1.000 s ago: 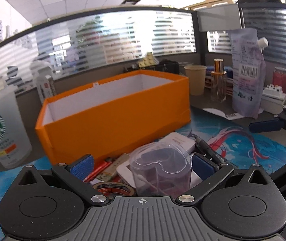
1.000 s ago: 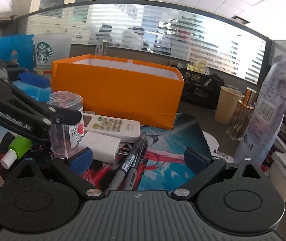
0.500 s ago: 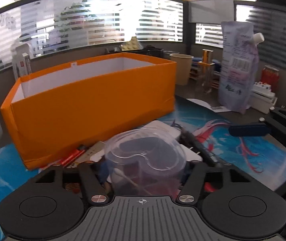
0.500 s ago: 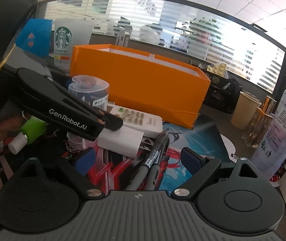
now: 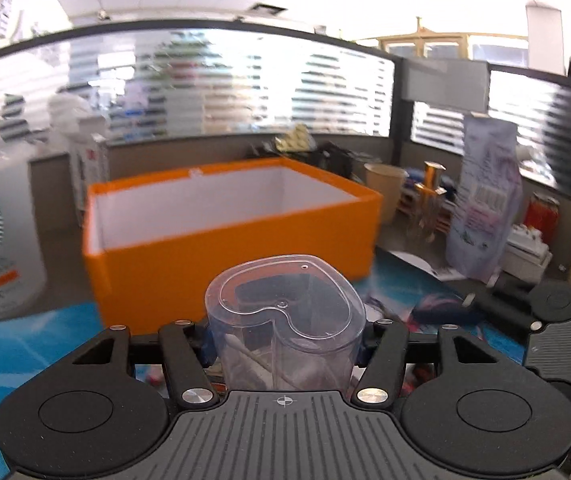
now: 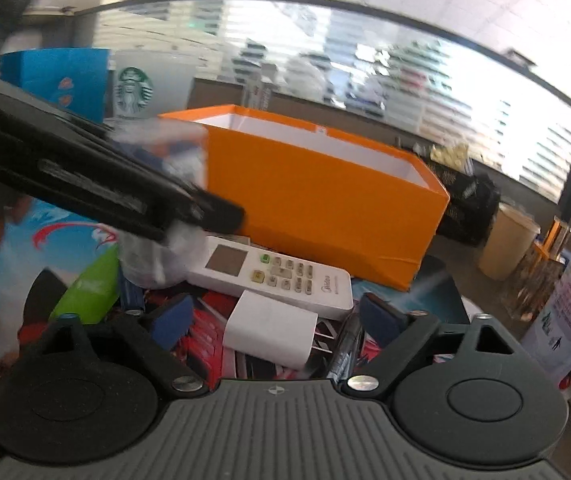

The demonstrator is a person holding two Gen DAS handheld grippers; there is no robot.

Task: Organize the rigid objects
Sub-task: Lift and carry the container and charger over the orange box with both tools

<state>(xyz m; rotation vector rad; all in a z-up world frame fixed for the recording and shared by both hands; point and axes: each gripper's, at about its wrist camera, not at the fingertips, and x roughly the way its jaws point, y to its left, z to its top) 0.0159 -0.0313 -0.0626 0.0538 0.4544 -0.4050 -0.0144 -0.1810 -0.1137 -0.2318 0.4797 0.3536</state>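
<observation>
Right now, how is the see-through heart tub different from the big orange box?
The heart tub is clear and lidded; the orange box is opaque and open-topped. The tub is smaller and held up in the left gripper; the box sits on the desk. Both are rigid containers.

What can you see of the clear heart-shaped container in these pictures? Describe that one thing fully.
The clear heart-shaped container looks like thin transparent plastic, with a heart-outlined lid on top and white stick-like pieces inside. It stands upright, clamped between the fingers of the left gripper, in front of the open orange box. The right wrist view shows it only as a blur behind that gripper's arm.
</observation>
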